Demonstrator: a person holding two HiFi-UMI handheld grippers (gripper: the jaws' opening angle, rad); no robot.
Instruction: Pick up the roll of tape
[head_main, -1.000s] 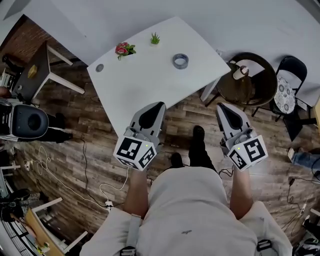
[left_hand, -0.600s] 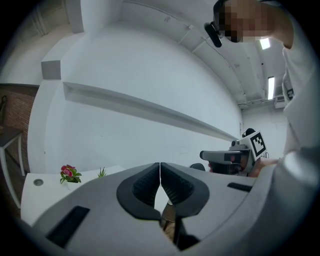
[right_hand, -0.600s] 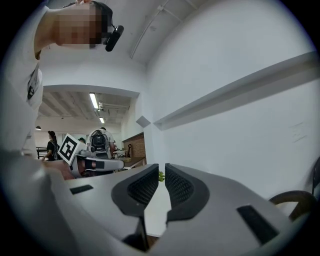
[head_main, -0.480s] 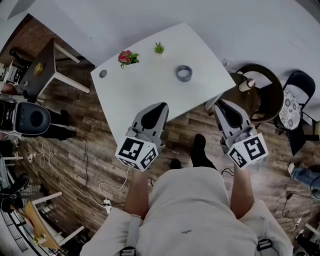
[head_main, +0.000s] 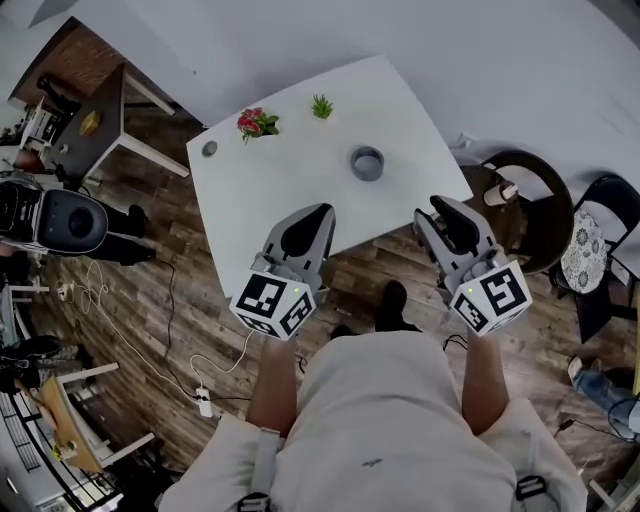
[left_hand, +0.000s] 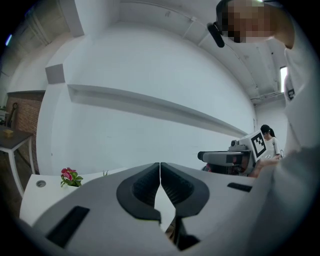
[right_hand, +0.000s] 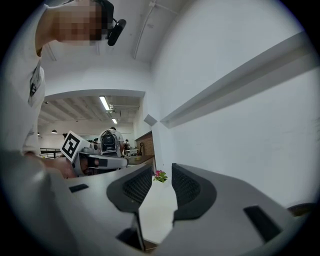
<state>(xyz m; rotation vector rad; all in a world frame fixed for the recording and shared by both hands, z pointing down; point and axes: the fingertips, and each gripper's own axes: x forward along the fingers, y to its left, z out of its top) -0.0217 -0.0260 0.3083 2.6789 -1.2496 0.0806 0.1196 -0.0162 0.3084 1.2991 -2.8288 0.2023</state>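
The roll of tape (head_main: 367, 162), a grey ring, lies flat on the white table (head_main: 290, 185), right of its middle. Both grippers hover level over the table's near edge, short of the tape. My left gripper (head_main: 320, 212) is to the tape's lower left, its jaws shut tip to tip with nothing in them (left_hand: 160, 165). My right gripper (head_main: 432, 208) is to the tape's lower right; its jaws are opening and nothing is between them (right_hand: 162, 171). Neither gripper view shows the tape.
On the table's far side stand red flowers (head_main: 256, 122), a small green plant (head_main: 322, 105) and a small round disc (head_main: 209, 149). A dark round table (head_main: 535, 205) bearing a cup (head_main: 503, 192) and a chair (head_main: 592, 250) are at right. A wooden side table (head_main: 95, 125) is at left.
Both grippers have moved forward to the table's near edge, and the tape now lies closer to them. The right gripper's jaws have parted; the left stays shut.
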